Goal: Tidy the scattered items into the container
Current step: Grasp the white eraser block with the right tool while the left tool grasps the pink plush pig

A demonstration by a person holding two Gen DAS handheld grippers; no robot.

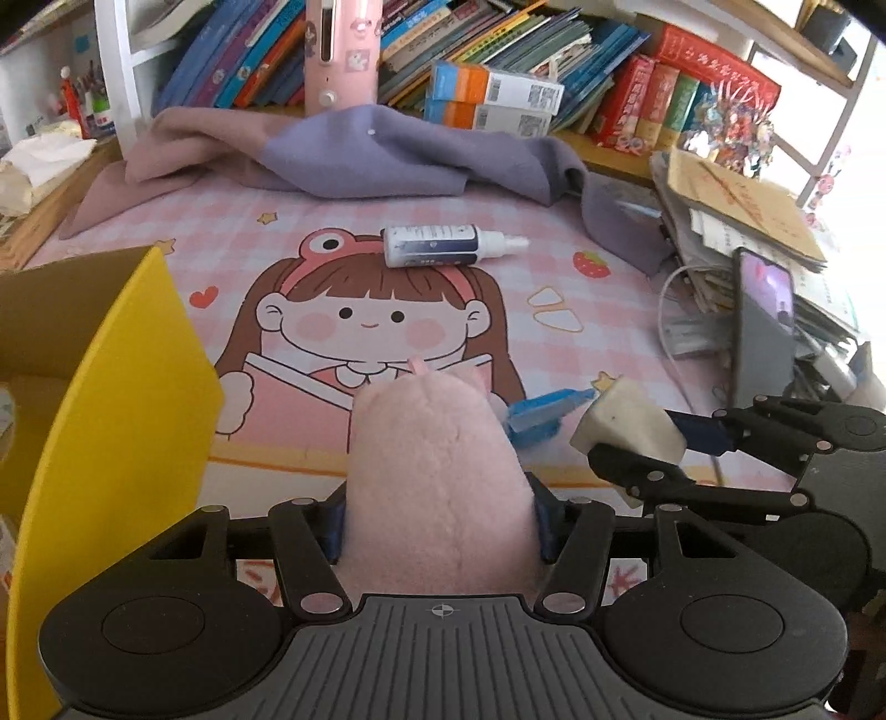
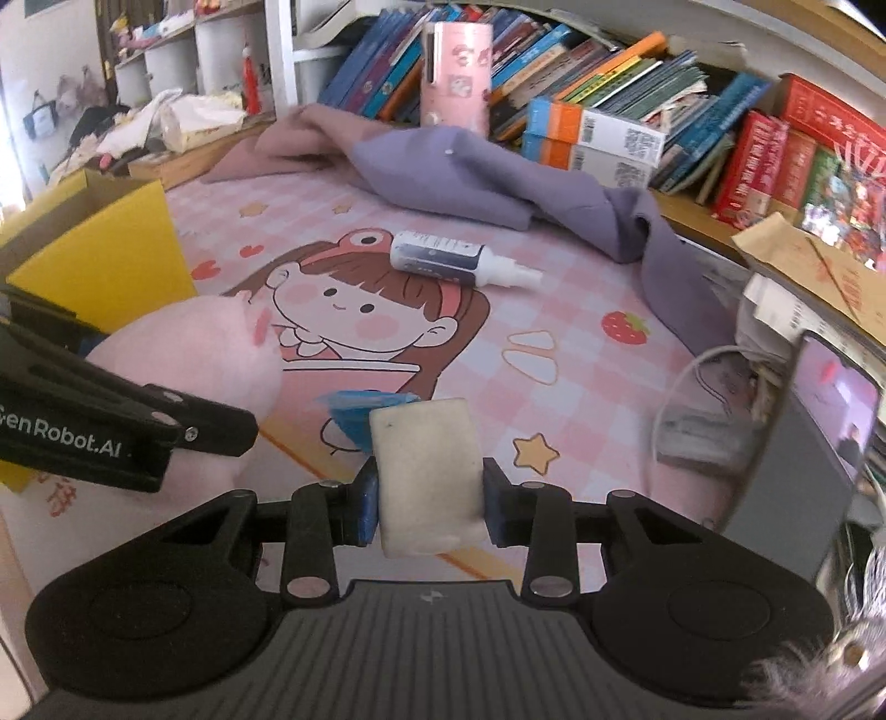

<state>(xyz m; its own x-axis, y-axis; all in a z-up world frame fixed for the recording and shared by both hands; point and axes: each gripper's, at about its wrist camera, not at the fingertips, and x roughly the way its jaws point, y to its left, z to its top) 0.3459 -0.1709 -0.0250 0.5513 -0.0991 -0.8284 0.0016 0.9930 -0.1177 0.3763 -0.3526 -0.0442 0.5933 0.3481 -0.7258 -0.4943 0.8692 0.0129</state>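
My left gripper [image 1: 440, 526] is shut on a pink plush toy [image 1: 437, 476], held just above the pink cartoon mat [image 1: 554, 266]; the same toy [image 2: 205, 354] shows at the left of the right wrist view. My right gripper [image 2: 429, 507] is shut on a white eraser-like block [image 2: 426, 476], also seen as the block [image 1: 626, 423] at the right of the left wrist view. A small blue item [image 1: 545, 412] lies on the mat between the two. A white and blue spray bottle [image 1: 451, 243] lies on its side further back. The yellow cardboard box [image 1: 111, 399] stands open at the left.
A purple and mauve cloth [image 1: 376, 155] is bunched at the mat's far edge below a shelf of books [image 1: 498, 50] and a pink case [image 1: 340, 52]. At the right lie a stack of papers [image 1: 742, 205], a phone [image 1: 761, 321] and a white cable [image 1: 670, 310].
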